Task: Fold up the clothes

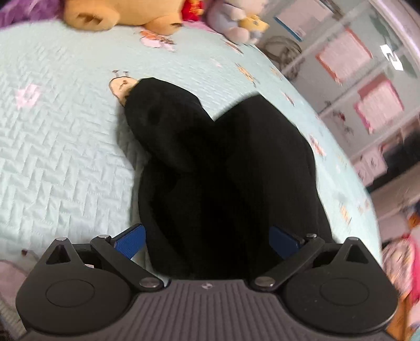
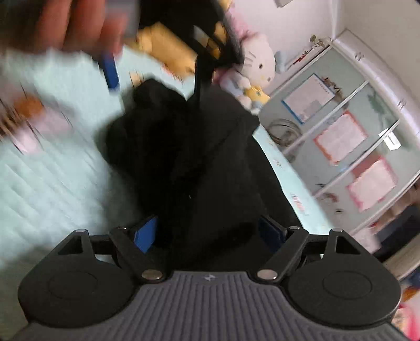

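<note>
A black garment (image 1: 223,162) lies bunched on the pale green quilted bedspread (image 1: 60,147), with two rounded lobes pointing away from me. My left gripper (image 1: 207,236) stands open and the cloth fills the space between its blue pads (image 1: 131,240), hiding the fingertips. In the right wrist view the same black garment (image 2: 183,162) runs between the wide-apart blue pads (image 2: 145,233) of my right gripper (image 2: 207,230), which is also open. A blurred hand (image 2: 65,23) and a blue finger (image 2: 110,70) of the left gripper hang above the garment's far end.
Plush toys line the bed's far edge: a yellow bear (image 1: 105,13), a white cat toy (image 2: 258,63) and a small yellow one (image 1: 253,23). To the right of the bed is a wall of white shelving with pink-framed sheets (image 2: 338,136).
</note>
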A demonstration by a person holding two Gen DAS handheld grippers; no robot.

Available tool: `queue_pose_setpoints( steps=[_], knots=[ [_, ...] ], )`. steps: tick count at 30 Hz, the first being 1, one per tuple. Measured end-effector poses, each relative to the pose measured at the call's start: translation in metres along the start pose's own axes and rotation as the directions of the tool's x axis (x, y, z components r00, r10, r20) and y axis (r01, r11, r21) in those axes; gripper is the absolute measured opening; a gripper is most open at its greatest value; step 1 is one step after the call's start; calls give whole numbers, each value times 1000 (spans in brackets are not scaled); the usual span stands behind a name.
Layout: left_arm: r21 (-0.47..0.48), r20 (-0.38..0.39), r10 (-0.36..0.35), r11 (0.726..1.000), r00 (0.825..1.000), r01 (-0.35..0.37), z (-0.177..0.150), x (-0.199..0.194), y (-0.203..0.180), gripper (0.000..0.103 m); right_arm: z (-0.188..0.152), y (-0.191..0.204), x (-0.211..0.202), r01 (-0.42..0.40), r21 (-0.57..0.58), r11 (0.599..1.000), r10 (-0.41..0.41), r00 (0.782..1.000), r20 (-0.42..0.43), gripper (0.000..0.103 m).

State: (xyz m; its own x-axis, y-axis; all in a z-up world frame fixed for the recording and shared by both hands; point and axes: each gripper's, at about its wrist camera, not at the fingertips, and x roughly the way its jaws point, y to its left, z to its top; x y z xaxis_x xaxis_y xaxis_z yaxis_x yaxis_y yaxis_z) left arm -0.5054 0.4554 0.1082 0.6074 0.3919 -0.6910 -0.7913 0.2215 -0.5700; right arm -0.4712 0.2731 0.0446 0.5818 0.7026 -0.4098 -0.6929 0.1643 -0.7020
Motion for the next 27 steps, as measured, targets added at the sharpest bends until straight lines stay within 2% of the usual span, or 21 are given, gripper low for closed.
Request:
queue_pose_setpoints(
  steps=[2,4,5,6,7,8,13,15,18,20,23,27],
  knots=[
    [-49,15,25,998,1000,-24,12,7,11,103,-5,-4,11,21,17,1000,-21,1000,-16,81],
    [-81,18,41,996,999,-39,21,14,20,103,-14,-27,13,-10,129,992,12,1000,-9,80],
    [-90,13,43,995,999,-42,24,18,23,103,-19,-40,15,-11,181,983,13,1000,-13,74],
    [-94,6,43,995,999,-42,26,21,25,103,-25,-52,17,-11,232,973,15,1000,-16,53],
    [-96,1,45,994,999,-44,27,24,26,103,-30,-65,18,-10,283,959,17,1000,-20,37],
    [-91,1,45,995,999,-45,26,26,26,103,-36,-77,20,-10,333,943,19,1000,-24,27],
    [-36,-7,25,999,1000,-25,15,34,19,103,-79,-131,25,17,539,842,31,996,-81,22],
    [-55,-38,-23,998,999,21,10,37,15,103,-96,-148,29,27,608,794,47,993,-105,21],
    [-90,-79,-127,989,989,120,5,39,4,103,-115,-156,32,24,661,750,74,990,-119,20],
    [-88,-88,-144,987,986,136,5,43,-5,103,-125,-159,34,18,689,725,91,988,-122,20],
    [-169,-123,-147,978,981,125,13,59,-9,103,-128,-155,35,11,681,732,98,988,-122,20],
    [-308,-154,-134,948,979,81,33,80,-9,103,-132,-150,35,2,671,742,107,987,-121,20]
  ],
)
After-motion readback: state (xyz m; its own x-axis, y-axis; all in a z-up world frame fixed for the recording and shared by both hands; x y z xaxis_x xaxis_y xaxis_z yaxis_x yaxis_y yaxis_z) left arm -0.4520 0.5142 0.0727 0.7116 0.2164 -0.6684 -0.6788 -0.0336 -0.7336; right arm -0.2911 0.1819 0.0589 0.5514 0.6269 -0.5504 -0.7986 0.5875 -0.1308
